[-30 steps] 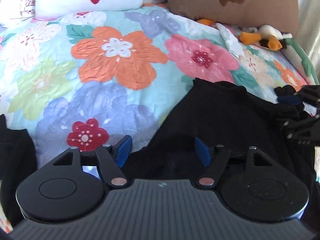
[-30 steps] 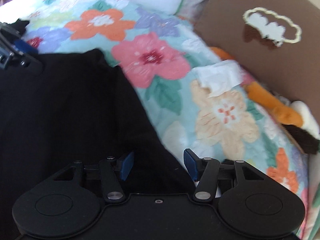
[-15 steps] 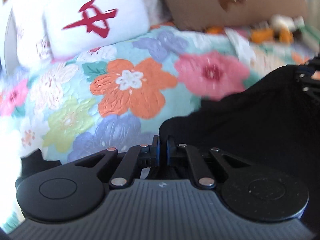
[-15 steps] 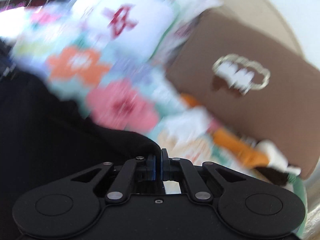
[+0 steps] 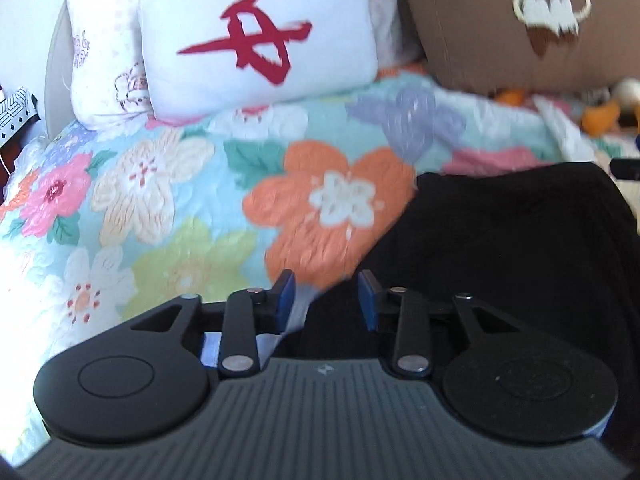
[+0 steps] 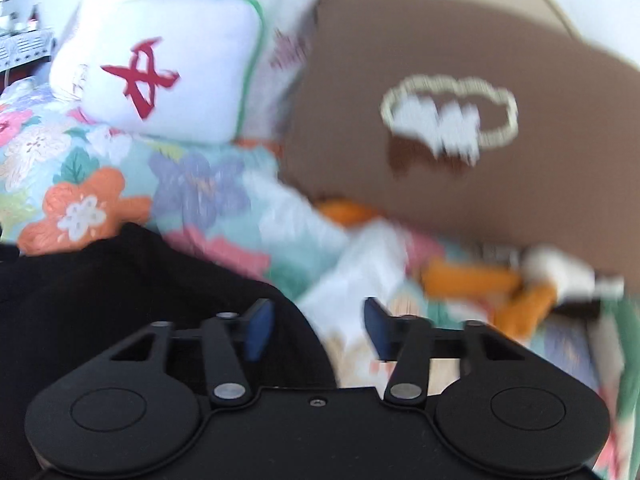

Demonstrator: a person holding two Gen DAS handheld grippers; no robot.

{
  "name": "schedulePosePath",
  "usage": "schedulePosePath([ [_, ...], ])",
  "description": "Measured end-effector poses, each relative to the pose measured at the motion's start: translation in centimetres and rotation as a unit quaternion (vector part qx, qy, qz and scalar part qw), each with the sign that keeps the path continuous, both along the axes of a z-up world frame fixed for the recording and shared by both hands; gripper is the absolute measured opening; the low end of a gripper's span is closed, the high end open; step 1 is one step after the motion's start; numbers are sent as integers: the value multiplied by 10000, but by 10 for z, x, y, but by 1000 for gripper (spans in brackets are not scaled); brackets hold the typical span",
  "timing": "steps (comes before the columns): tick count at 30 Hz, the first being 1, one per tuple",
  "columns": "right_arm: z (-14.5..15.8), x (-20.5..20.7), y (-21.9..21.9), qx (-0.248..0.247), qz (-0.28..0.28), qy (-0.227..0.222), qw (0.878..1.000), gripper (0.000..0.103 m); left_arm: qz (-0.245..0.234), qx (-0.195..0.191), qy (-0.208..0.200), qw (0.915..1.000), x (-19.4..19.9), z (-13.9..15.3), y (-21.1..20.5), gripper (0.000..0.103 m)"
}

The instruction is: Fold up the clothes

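A: Left gripper point(image 5: 326, 294) status?

B: Jaws apart, nothing between the blue pads point(image 5: 285, 292). The edge of the black garment point(image 5: 500, 248) runs through the gap, from about 6 to 1 o'clock. Pads aren't pinching it.

A: Right gripper point(image 6: 316, 326)?

B: Also spread wide, not gripping. Left pad point(image 6: 258, 330) sits over the black cloth point(image 6: 140, 300), right pad over the quilt. Whether either pad touches fabric, cannot tell; the frame is blurred.

A: Where's the garment overall?

B: Lying on the floral quilt point(image 5: 160, 200). In the left wrist view it fills the 3 to 5 o'clock area. In the right wrist view it takes 7 to 9 o'clock, top edge bunched just under an orange flower print.

A: Background?

B: White pillow with a red mark point(image 5: 260, 40) at 12 in the left view, 10 to 11 in the right view point(image 6: 152, 76). Brown cushion with a white patch point(image 6: 460, 128) at 1 to 2 o'clock. Orange and white soft toy point(image 6: 520, 288) at 3 o'clock in the right view, below the cushion, smeared by motion.
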State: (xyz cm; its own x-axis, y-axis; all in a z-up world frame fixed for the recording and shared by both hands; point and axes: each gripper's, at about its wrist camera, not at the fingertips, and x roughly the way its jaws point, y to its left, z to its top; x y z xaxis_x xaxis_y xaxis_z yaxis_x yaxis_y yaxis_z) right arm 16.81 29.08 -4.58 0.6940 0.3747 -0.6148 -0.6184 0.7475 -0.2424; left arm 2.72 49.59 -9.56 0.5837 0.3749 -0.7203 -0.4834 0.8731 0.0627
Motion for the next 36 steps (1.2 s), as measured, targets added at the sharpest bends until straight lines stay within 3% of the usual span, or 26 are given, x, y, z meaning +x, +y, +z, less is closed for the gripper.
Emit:
schedulePosePath([
  [4,6,-25,-42,523,-156,638,9965,64,-70,-337,60,9994,-25,3,-12,62],
  [5,8,-33,-52,553,-293,602,9962,67,-79,-329,155,9993,-29,5,-18,68],
  [7,14,-53,-70,414,-754,191,9961,92,-142,-237,520,9983,-32,6,-30,77],
  [9,19,-72,-88,273,-1211,-222,9920,94,-281,-101,780,9965,-38,10,-44,77],
  [11,25,-85,-104,126,-1272,-323,9913,94,-343,8,840,9959,-49,14,-55,77],
  [15,39,-113,-134,-39,-889,393,9953,94,-619,-222,989,9929,-83,21,-74,77],
  [17,46,-128,-151,69,-589,973,9935,94,-758,-58,1099,9910,-104,25,-85,77],
  [22,68,-169,-188,443,7,2367,9706,94,-894,344,1182,9884,-157,56,-104,77],
  [23,72,-178,-193,446,91,2570,9653,94,-895,270,1136,9891,-168,65,-105,77],
  [26,79,-202,-204,324,326,3087,9500,94,-1047,-580,913,9886,-193,89,-107,77],
  [28,75,-212,-208,256,372,3536,9343,94,-1247,-1146,862,9818,-203,91,-116,77],
  [31,53,-219,-210,69,376,4073,9125,94,-1498,-1646,919,9706,-207,77,-141,77],
  [34,26,-215,-209,-269,182,3914,9197,93,-1560,-1900,1176,9621,-199,44,-170,77],
  [36,11,-202,-212,-242,-5,3827,9235,87,-1616,-2119,1319,9548,-190,22,-187,77],
])
